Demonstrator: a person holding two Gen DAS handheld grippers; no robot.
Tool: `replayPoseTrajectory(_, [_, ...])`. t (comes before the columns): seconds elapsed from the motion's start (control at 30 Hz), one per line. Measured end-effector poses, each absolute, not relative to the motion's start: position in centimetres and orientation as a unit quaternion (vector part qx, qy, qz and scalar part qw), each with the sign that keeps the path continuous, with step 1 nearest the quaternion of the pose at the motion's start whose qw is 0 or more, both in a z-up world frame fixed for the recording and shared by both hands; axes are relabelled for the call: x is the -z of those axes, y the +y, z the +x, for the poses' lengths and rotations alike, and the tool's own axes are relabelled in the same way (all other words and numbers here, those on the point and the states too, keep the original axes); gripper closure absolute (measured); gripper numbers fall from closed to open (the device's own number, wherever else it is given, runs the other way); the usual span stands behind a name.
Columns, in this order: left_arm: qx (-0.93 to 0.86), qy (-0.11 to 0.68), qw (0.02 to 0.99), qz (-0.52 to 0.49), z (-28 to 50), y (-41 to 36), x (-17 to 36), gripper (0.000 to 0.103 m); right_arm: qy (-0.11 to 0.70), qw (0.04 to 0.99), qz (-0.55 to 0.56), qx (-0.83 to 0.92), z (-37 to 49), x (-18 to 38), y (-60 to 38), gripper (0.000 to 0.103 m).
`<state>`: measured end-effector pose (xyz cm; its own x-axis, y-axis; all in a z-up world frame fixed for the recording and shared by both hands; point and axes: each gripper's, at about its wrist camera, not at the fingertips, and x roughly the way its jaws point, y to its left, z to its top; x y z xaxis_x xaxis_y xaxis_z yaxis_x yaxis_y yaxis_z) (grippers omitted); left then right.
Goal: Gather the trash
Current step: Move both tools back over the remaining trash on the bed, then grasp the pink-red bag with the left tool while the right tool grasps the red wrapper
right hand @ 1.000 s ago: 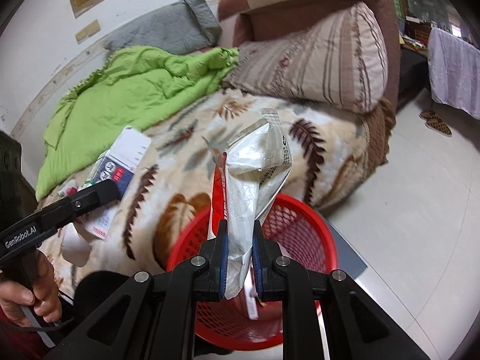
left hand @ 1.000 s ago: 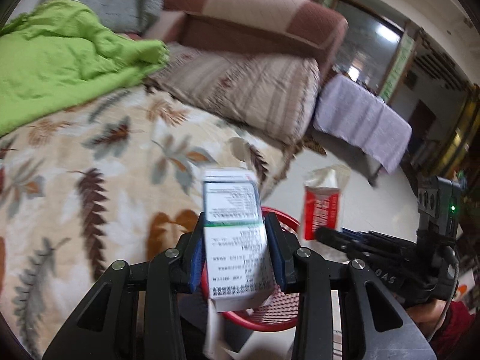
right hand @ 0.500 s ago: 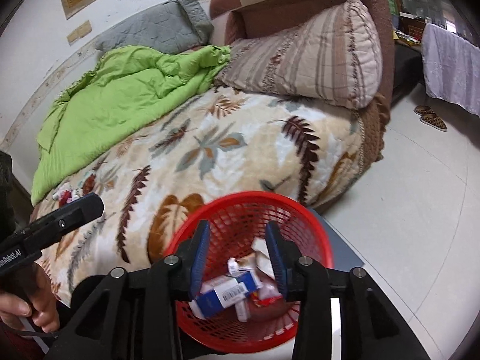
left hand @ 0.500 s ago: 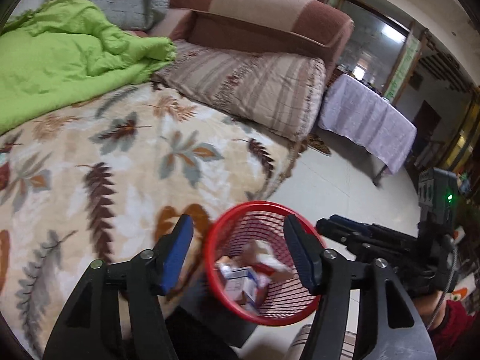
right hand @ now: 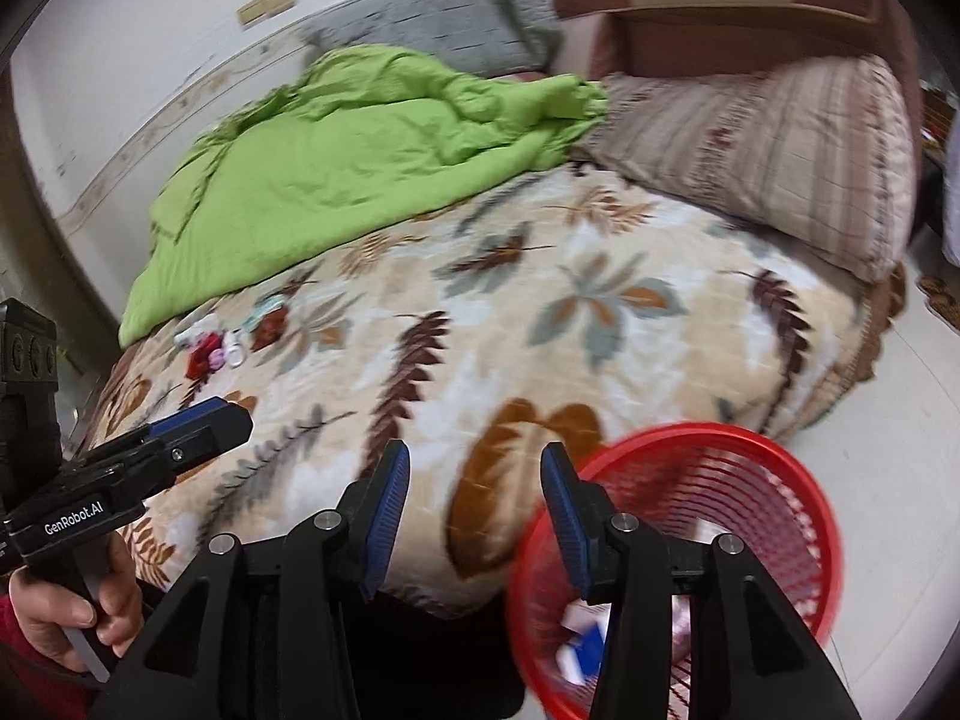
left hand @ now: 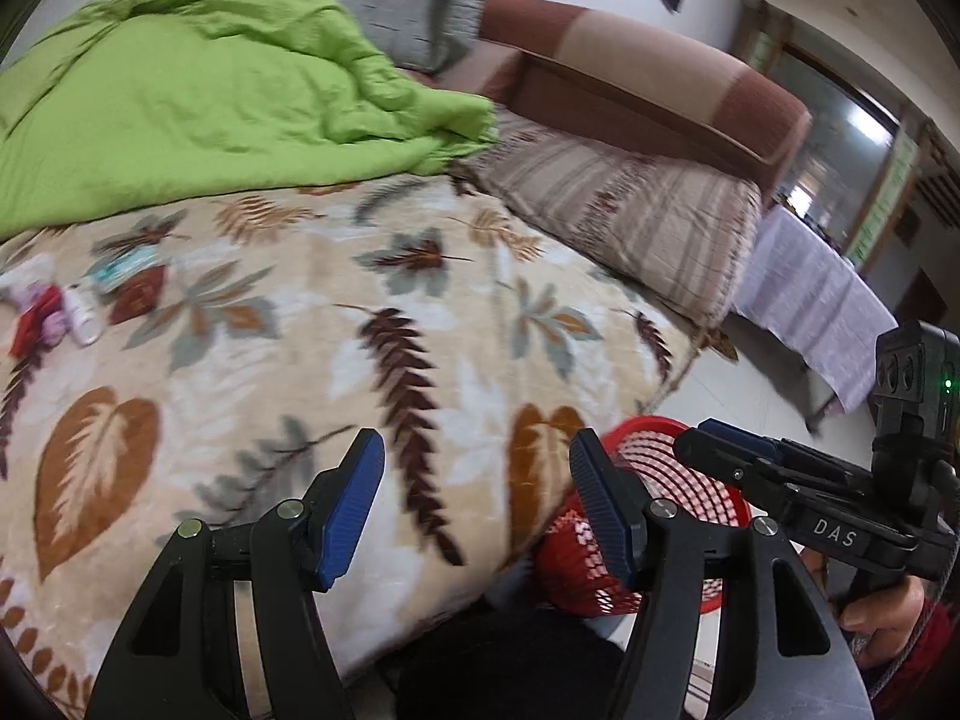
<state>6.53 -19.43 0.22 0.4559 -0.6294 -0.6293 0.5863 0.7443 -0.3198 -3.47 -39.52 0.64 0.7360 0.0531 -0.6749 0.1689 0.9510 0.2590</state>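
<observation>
A red mesh basket [right hand: 750,480] stands on the floor by the bed's near corner, with boxes and wrappers inside; it also shows in the left wrist view [left hand: 678,474]. My left gripper [left hand: 477,480] is open and empty above the bed's near edge, left of the basket. My right gripper [right hand: 474,480] is open and empty, its right finger over the basket's rim. A small pile of trash [left hand: 54,306], red, pink and white pieces, lies on the bed at the far left; it also shows in the right wrist view [right hand: 213,351].
A leaf-patterned blanket [left hand: 360,330] covers the bed. A green quilt [left hand: 198,96] is bunched at the back. A striped pillow [left hand: 630,210] lies at the right. A cloth-covered table [left hand: 810,306] stands beyond on the white floor.
A second ago the left gripper held a box and the right a wrapper over the basket. Both opened and the items fell in. Both grippers have since swung left toward the bed.
</observation>
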Motion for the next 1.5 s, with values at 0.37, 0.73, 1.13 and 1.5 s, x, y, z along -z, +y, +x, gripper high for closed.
replayPoseTrajectory(0.37, [0.242,0.377,0.889,-0.098,12.3,-7.8,-0.2,0.04,0.382,0.912,0.138,-0.062,5.1,-0.8,-31.5,0.051])
replayPoseTrajectory(0.73, [0.113,0.399,0.897,-0.155,24.1,4.7,1.6,0.034,0.414,0.892,0.137,-0.12,14.2,0.7,-25.9,0.05])
replayPoseTrajectory(1.13, [0.1,0.469,0.857,-0.19,35.4,4.9,8.6,0.034,0.428,0.883,0.148,-0.126,20.1,2.7,-26.2,0.05])
replayPoseTrajectory(1.5, [0.096,0.415,0.886,-0.18,32.0,4.9,6.4,0.056,0.441,0.863,0.184,-0.165,30.0,5.9,-22.9,0.05])
